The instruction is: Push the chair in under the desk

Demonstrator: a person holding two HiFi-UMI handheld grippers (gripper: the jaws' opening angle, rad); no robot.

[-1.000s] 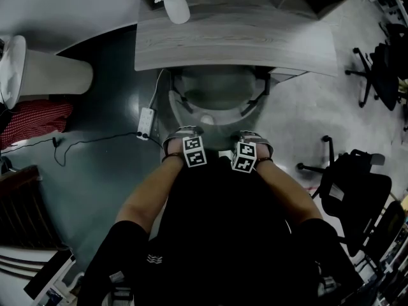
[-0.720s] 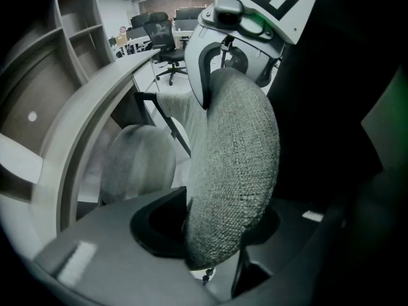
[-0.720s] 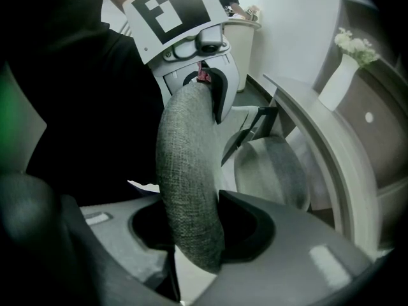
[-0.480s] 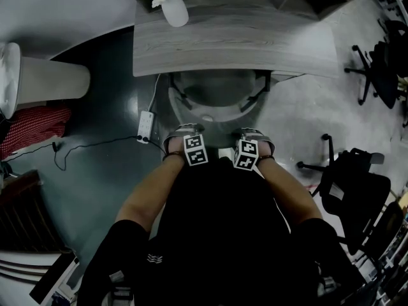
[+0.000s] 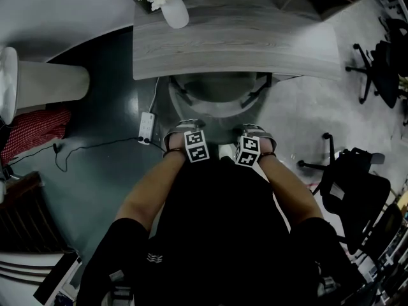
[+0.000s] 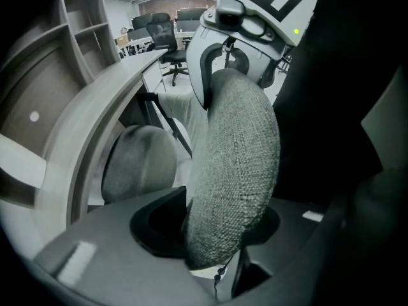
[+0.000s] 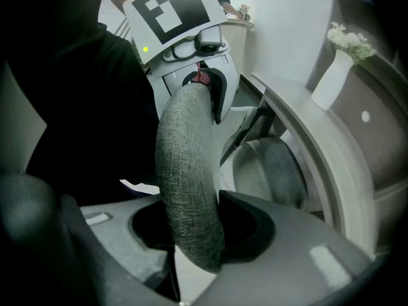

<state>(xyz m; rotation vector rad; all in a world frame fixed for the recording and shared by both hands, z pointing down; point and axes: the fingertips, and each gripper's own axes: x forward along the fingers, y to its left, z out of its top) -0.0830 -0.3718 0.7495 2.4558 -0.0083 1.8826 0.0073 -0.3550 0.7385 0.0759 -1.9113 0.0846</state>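
Both claws on the chair [image 5: 217,97]
Left claw [image 6: 210,225] and right claw [image 7: 197,231] each clamp the grey backrest [image 6: 236,164]; beyond them the seat [image 6: 137,164] sits under the tabletop [image 5: 236,43].

Head view's looking steeply down from above on the chair [image 5: 217,93] and table [image 5: 255,43], while both gripper views sit tight against the chair's back from opposite ends, facing inward, table edge shared too.
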